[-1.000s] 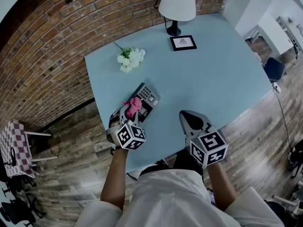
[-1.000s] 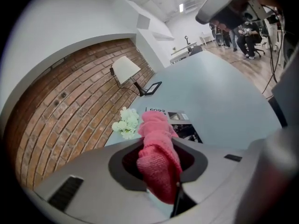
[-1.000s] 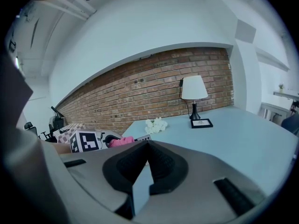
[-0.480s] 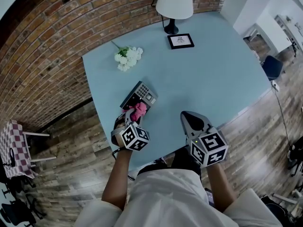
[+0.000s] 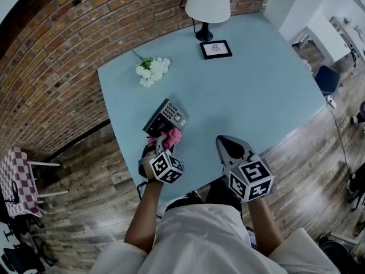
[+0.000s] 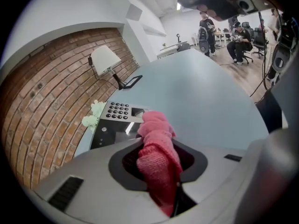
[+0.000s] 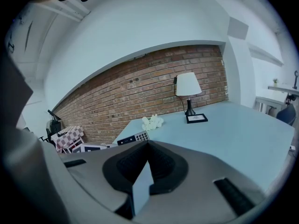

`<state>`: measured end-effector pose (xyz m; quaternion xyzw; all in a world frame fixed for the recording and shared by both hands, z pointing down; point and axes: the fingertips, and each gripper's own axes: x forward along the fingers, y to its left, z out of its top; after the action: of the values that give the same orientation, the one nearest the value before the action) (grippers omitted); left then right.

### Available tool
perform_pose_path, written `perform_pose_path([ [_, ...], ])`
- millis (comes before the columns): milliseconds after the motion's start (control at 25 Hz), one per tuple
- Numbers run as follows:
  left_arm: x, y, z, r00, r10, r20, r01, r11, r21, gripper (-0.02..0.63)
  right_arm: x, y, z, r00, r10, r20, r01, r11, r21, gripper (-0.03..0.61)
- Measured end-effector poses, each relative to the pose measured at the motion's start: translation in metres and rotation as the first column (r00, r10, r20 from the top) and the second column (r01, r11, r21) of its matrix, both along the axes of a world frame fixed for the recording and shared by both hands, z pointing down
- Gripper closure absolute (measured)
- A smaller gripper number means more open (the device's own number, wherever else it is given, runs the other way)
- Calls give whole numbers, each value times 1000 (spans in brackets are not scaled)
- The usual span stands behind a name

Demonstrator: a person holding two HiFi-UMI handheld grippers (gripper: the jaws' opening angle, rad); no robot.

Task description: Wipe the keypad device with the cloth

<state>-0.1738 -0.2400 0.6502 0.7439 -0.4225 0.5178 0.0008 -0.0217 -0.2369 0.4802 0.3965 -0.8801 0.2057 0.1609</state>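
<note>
The dark keypad device (image 5: 165,117) lies on the blue table (image 5: 251,90) near its front left edge; the left gripper view shows its keys and small screen (image 6: 117,118). My left gripper (image 5: 166,142) is shut on a pink cloth (image 5: 173,136), which bulges out between the jaws (image 6: 157,148). The cloth hangs at the device's near right end, just off its face. Right of it, my right gripper (image 5: 224,141) hovers over the table's front edge, shut with nothing in it (image 7: 147,144).
A white lamp (image 5: 208,4) and a small framed picture (image 5: 215,49) stand at the far side. White flowers (image 5: 151,70) lie beyond the device. A brick wall runs along the left. A checked stool (image 5: 17,176) stands on the wood floor. Seated people (image 6: 239,31) are far off.
My left gripper has drawn the pink cloth back along the keypad device toward me, from its middle to its near end. The right gripper has hardly moved.
</note>
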Motion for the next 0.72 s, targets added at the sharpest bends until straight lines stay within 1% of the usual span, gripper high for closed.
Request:
perform_pose_path([
  [200, 12, -3, 8, 999, 35, -6, -35, 999, -30, 465, 4, -4, -1, 1000, 13, 8, -12, 1000, -2, 565],
  [320, 14, -9, 7, 999, 34, -8, -35, 999, -31, 465, 7, -5, -2, 1000, 22, 12, -22, 1000, -3, 565],
  [560, -1, -27, -9, 1000, -2, -4, 2, 1000, -2, 465, 11, -6, -1, 999, 29, 16, -29, 1000, -9, 565],
  [720, -15, -40, -27, 999, -35, 4, 35, 999, 37, 464, 10, -5, 1, 1000, 25, 18, -25, 1000, -10, 565],
])
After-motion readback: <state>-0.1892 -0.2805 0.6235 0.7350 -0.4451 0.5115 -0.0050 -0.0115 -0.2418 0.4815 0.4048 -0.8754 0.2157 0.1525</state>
